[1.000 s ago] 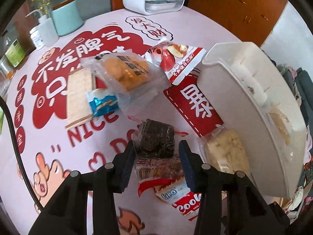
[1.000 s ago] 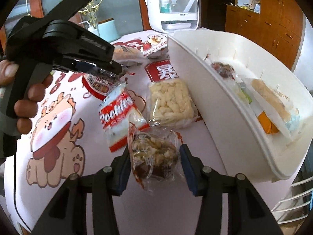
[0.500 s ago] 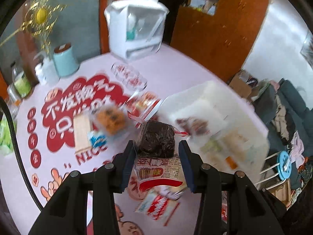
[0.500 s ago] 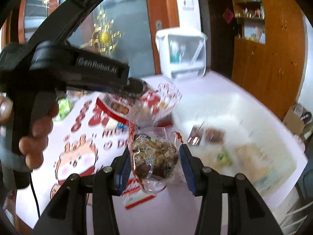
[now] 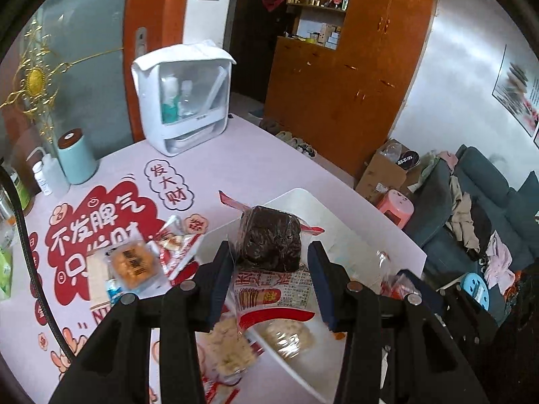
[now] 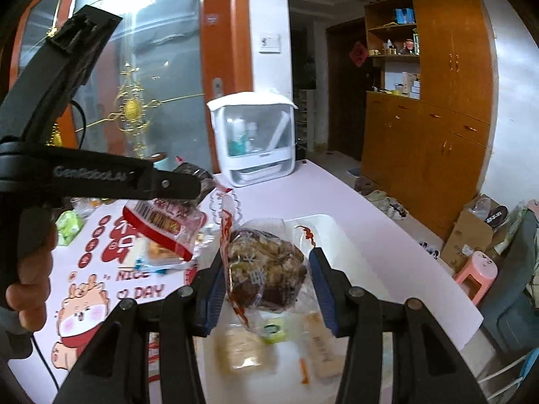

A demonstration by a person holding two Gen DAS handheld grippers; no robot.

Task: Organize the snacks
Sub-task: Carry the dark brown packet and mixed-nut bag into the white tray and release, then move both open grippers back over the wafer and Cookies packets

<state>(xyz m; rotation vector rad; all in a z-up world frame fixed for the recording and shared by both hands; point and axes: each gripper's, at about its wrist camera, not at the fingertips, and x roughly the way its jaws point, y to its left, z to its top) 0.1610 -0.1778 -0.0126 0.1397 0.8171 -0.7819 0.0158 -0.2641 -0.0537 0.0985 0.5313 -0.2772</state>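
Both tools have risen off the pink table (image 5: 256,155): left tool (image 5: 269,262) grasps a dark brown cake in clear wrap (image 5: 271,242), right tool (image 6: 266,272) a nut-topped brown cake in clear wrap (image 6: 266,269).

Snacks in the white tray (image 6: 323,222) are blurred (labels unreadable); the dark snack pack (image 5: 269,245) hides the tray's middle

nutty snack (image 6: 266,269) between right gripper (image 6: 266,286) pads

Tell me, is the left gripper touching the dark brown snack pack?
Touching. The left wrist view shows the left gripper shut on the dark brown snack pack, both pads pressed against its wrapper, holding it above the white tray.
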